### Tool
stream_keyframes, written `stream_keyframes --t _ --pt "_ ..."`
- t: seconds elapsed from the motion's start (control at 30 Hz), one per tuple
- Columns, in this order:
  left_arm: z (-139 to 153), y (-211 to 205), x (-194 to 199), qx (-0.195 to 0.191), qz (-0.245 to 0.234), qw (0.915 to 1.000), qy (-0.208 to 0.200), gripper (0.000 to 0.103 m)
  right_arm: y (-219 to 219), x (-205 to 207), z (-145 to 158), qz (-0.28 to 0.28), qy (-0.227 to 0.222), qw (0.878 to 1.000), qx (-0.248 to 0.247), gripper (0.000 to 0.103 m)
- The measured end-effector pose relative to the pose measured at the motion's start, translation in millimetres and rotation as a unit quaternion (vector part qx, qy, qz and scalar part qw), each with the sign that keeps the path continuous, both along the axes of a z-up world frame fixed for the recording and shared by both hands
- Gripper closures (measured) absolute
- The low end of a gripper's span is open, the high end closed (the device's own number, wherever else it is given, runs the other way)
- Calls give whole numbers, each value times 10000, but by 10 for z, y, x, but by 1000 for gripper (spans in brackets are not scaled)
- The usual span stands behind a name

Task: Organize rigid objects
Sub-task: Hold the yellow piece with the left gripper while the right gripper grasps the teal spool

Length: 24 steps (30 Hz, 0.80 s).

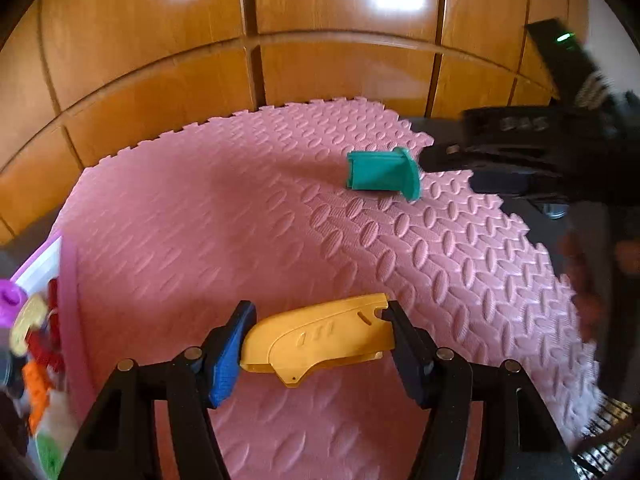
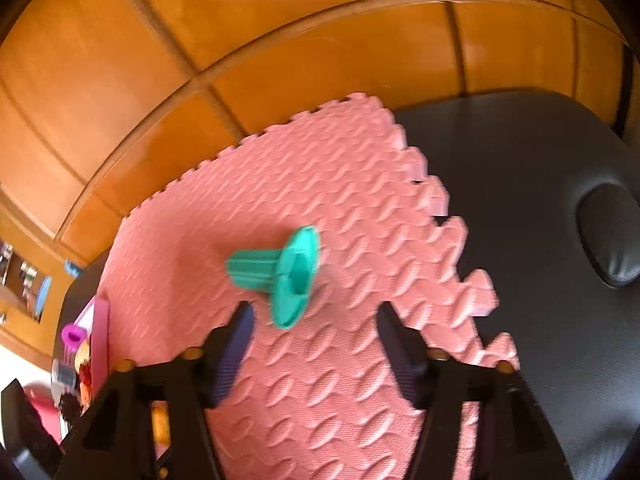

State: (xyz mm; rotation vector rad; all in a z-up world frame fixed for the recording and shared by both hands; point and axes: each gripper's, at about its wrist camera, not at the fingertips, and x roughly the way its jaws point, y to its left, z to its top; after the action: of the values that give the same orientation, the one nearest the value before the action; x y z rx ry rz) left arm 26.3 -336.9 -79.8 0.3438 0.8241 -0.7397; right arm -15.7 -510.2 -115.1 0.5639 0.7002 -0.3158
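Our left gripper (image 1: 318,336) clamps the yellow part (image 1: 320,338) endwise for binning; our right gripper (image 2: 314,332), wide, faces the green flanged piece (image 2: 280,272) at 12 o'clock.

On the foam mat (image 1: 200,220), the flanged part (image 1: 382,175) lies near its far right edge, the flat curved piece (image 1: 320,338) toward its near side, the toy-filled bin (image 1: 36,340) off its left edge.

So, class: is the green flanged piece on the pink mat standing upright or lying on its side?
On its side. The green flanged piece lies on the pink mat, ribbed stem horizontal, flange on edge.
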Motion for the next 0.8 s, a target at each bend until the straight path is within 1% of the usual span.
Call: stream_keyframes --t 0.1,0.17,0.33,0.43,0.5,0.53,0.57,0.6,0.67,0.8 --pt "96 167 -56 -111 60 9999 -20 37 100 127 -2 160 140 9997 -144 28" --pt "157 250 -59 -192 110 9997 -46 37 146 238 -3 150 240 9992 -285 26" --pt "323 467 -86 -411 215 9989 -110 37 169 547 -5 31 440 9977 -520 25" --pt "412 581 -97 -543 292 9980 -147 37 206 798 -36 -42 703 9940 -835 25" --pt "448 649 -107 -583 329 9976 -188 37 217 928 -94 -16 911 9915 -933 25" --pt "475 690 -113 -606 361 9972 -237 37 225 997 -150 61 1107 9895 -925 32" --pt "499 720 -120 -622 392 9969 -283 37 238 998 -152 23 1153 9878 -1044 40" --pt "521 757 -122 -638 426 9965 -323 37 247 984 -148 82 1089 9890 -997 42" --pt "555 838 -114 -673 510 9958 -358 37 294 933 -148 238 1058 9900 -905 42" --pt "601 947 -81 -734 691 9941 -391 37 596 771 -206 782 1187 9836 -1111 42"
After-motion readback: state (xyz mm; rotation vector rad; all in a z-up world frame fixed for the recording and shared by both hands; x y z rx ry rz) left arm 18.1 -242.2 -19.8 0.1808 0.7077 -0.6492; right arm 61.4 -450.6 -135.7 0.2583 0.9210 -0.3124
